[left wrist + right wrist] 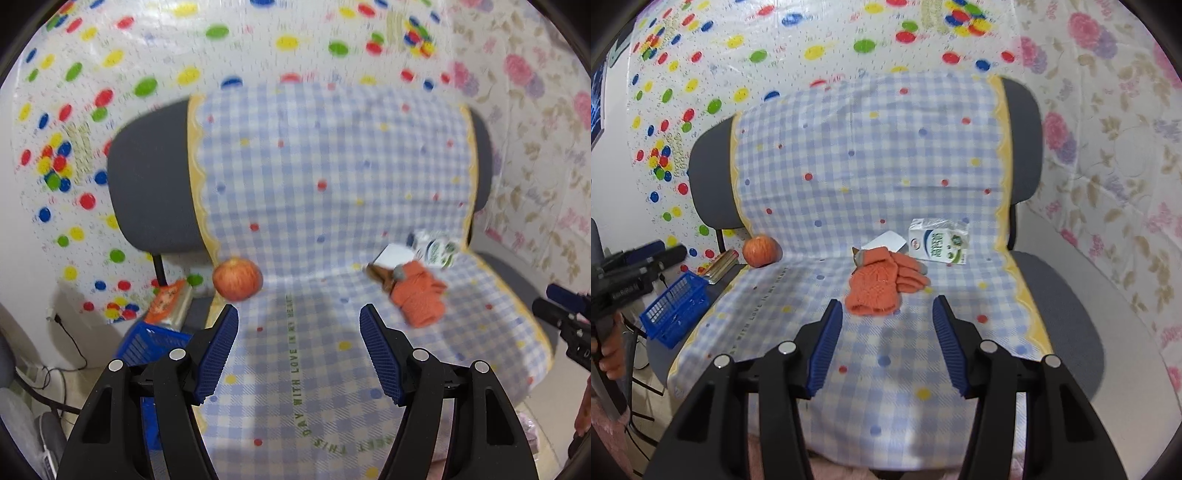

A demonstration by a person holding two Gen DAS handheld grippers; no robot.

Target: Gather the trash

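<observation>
A chair draped in a blue checked cloth (pixel 886 177) carries a white and green milk carton (pixel 938 242), a white paper scrap (pixel 886 240) and an orange knitted glove (pixel 879 284) on its seat. A reddish apple (pixel 761 251) rests at the seat's left edge. My left gripper (pixel 299 314) is open over the seat, the apple (pixel 237 278) just beyond its left finger, the glove (pixel 419 295) and carton (pixel 437 249) to its right. My right gripper (pixel 886 306) is open just short of the glove, nothing between its fingers.
A blue plastic basket (pixel 676 314) sits left of the chair, with an orange snack packet (pixel 168 299) by it. Dotted plastic sheeting (pixel 92 110) and floral sheeting (pixel 1108 147) line the walls. Cables (pixel 55 369) lie on the floor at left. Each view shows the other gripper at its edge.
</observation>
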